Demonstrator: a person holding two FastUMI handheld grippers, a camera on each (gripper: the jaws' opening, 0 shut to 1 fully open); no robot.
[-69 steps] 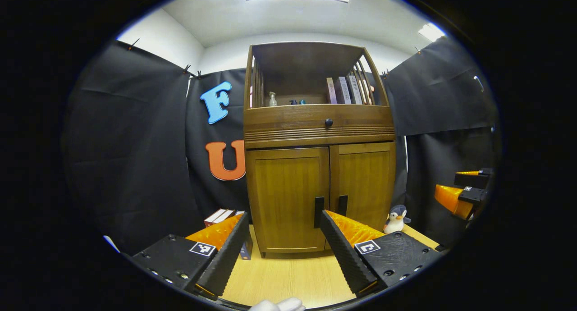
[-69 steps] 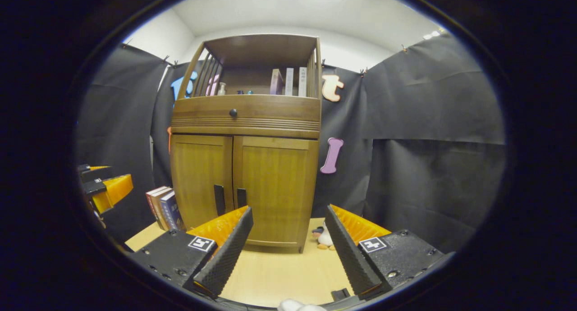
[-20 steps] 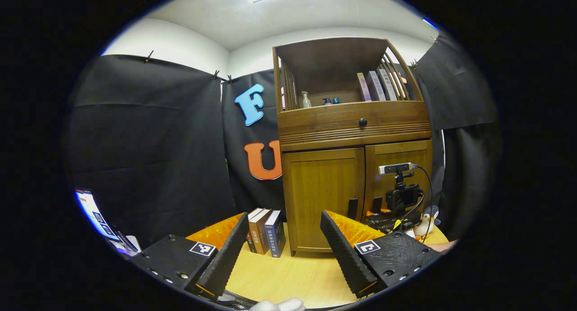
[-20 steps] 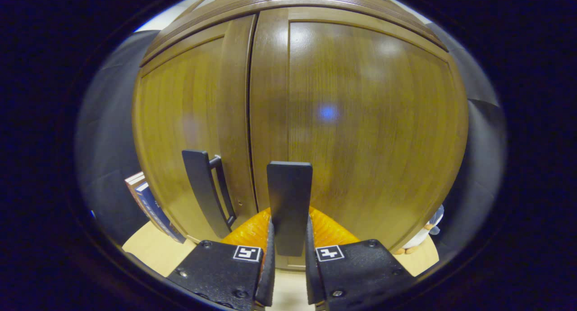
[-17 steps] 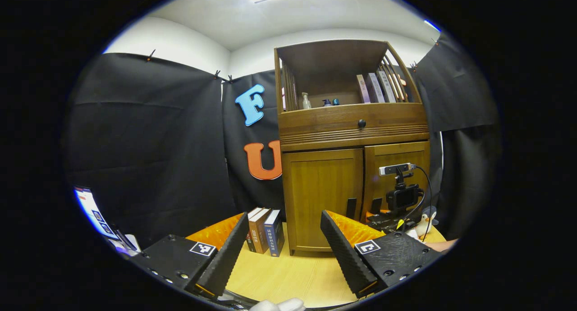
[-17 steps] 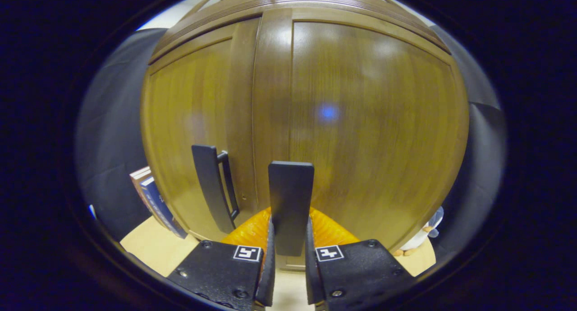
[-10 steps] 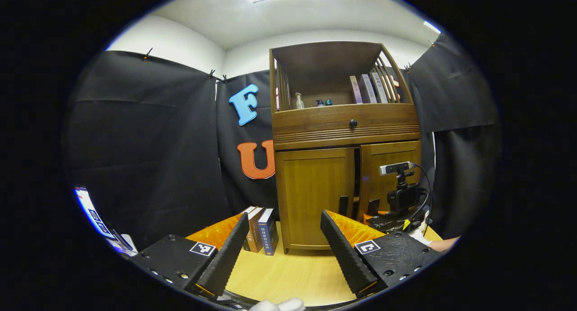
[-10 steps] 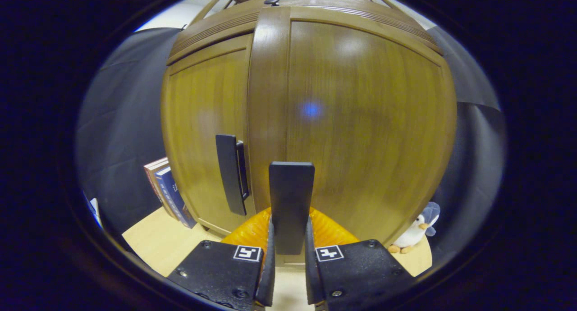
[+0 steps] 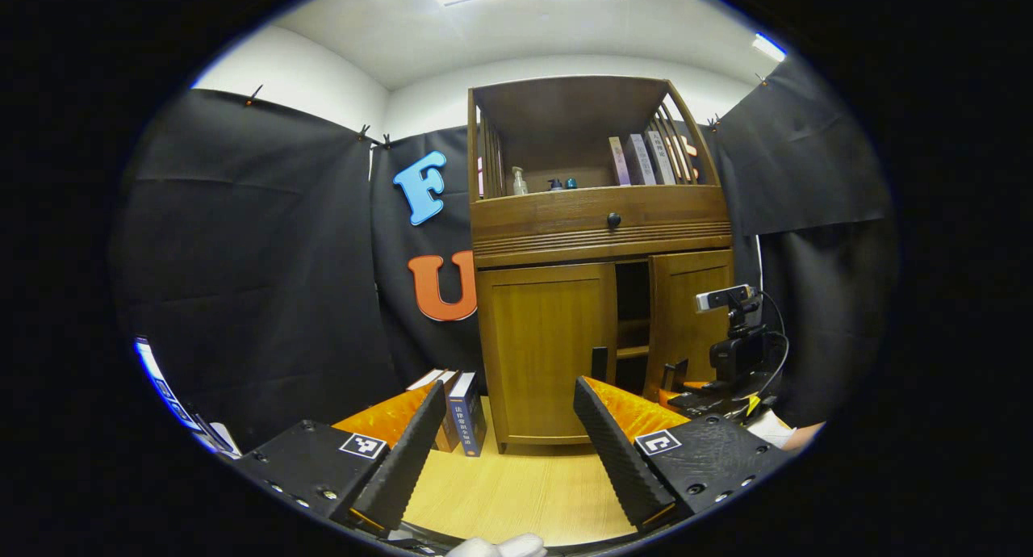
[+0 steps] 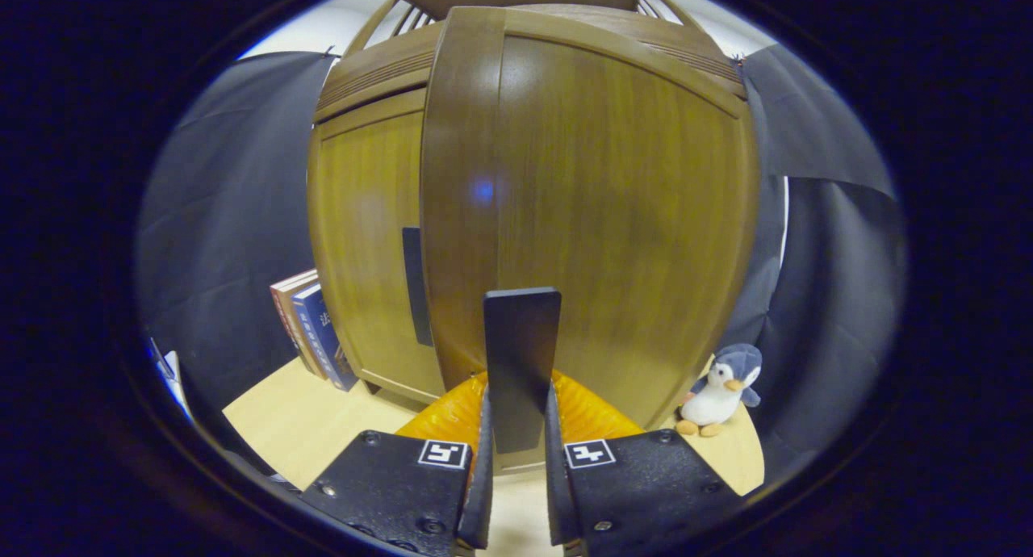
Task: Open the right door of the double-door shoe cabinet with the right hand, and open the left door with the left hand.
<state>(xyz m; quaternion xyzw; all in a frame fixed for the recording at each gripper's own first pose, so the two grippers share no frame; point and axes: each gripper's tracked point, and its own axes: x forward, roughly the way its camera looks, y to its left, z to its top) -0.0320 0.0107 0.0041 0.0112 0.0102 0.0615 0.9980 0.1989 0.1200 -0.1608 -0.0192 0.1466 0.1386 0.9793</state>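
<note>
— On the light wooden desk, what is gripped by the right claw?
— The flat black handle of the brown wooden right door, which is swung ajar, is clamped. The left claw is held spread, well apart from the closed left door.

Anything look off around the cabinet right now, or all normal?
Nothing stands out. The right door is partly open with the right claw shut on its handle; the left door is closed. Books and the penguin stand upright.
</note>
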